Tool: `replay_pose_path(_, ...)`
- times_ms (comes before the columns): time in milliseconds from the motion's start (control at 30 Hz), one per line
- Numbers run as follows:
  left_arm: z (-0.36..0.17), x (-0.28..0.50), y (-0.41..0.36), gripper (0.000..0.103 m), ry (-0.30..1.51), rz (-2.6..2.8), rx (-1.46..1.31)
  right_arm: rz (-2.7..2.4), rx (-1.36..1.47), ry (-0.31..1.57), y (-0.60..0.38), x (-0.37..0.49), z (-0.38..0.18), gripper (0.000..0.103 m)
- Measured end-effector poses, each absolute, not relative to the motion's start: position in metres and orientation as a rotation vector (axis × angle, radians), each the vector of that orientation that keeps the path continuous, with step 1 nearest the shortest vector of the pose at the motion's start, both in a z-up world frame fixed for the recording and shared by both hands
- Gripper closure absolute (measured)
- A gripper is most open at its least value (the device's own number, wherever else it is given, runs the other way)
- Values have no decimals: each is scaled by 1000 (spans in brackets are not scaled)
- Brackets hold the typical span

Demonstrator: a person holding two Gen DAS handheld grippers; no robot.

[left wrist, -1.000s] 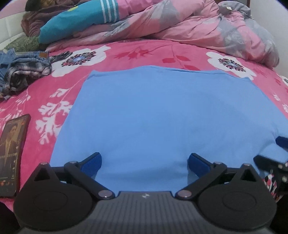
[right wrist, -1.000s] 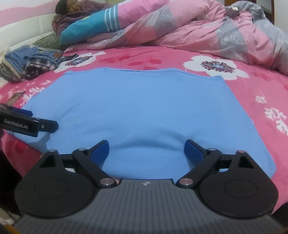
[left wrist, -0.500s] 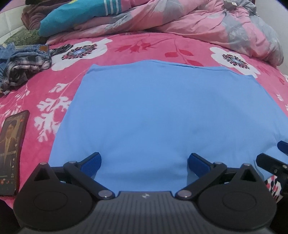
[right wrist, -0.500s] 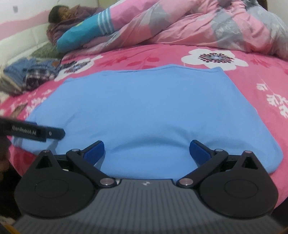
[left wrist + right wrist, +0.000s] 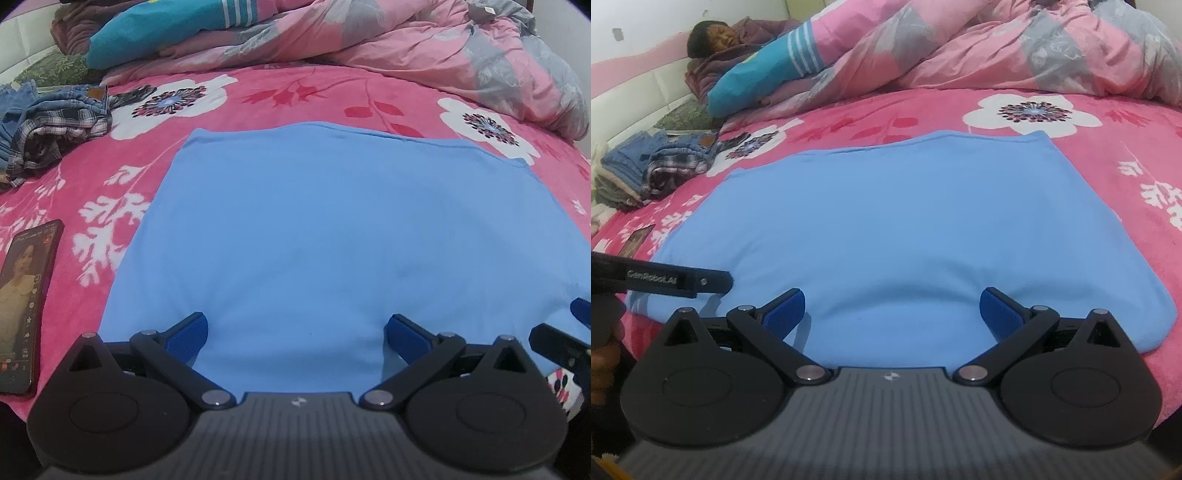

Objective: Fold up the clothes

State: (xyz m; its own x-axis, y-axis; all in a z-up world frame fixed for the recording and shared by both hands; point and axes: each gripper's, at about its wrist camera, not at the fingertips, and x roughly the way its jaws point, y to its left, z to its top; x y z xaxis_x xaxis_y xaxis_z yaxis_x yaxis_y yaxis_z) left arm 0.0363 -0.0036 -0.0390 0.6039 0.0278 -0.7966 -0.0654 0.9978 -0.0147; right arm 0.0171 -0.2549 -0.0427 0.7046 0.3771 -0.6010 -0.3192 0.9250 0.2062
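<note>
**Both grippers lowered to the near hem, jaws wide**

Since a second ago, both views have tipped down and closer: the blue garment now fills more of each frame and its far edge sits lower.

Left wrist view: the left gripper [image 5: 295, 330] hangs over the near edge of the blue garment [image 5: 332, 229], fingers spread wide with nothing between them; the blue pads [image 5: 186, 336] lie just above the cloth at 7 and 5 o'clock. The garment is spread flat on the pink floral bedspread [image 5: 288, 92], probably smoothed so a fold can start from the hem. At 9 o'clock a phone [image 5: 26, 302] lies face up beside the cloth, and a heap of jeans and plaid clothes [image 5: 55, 125] sits at 10 o'clock (well apart from the work). The right gripper's tip pokes in at 4 o'clock.

Right wrist view: the right gripper [image 5: 892, 314] is likewise open and empty over the near edge of the same garment, whose right corner curves off at 4 o'clock. The left gripper's finger enters at 9 o'clock, level with it. A rumpled quilt [image 5: 997, 44] lies at 12 o'clock. The paired stance suggests each gripper is about to pinch a near corner.
</note>
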Motion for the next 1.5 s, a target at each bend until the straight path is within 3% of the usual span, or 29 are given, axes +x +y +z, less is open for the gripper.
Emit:
replay_pose_path(533, -41, 35, -5, 0, 918, 53, -18, 396, -23, 577, -245, 17, -21, 1)
replay_pose_path(800, -41, 37, -7, 0, 938, 54, -3, 356, -117, 602, -226, 26, -53, 1)
replay_pose_path(1500, -42, 36, -8, 0, 931, 60, 9, 320, -126, 610, -221, 26, -56, 1)
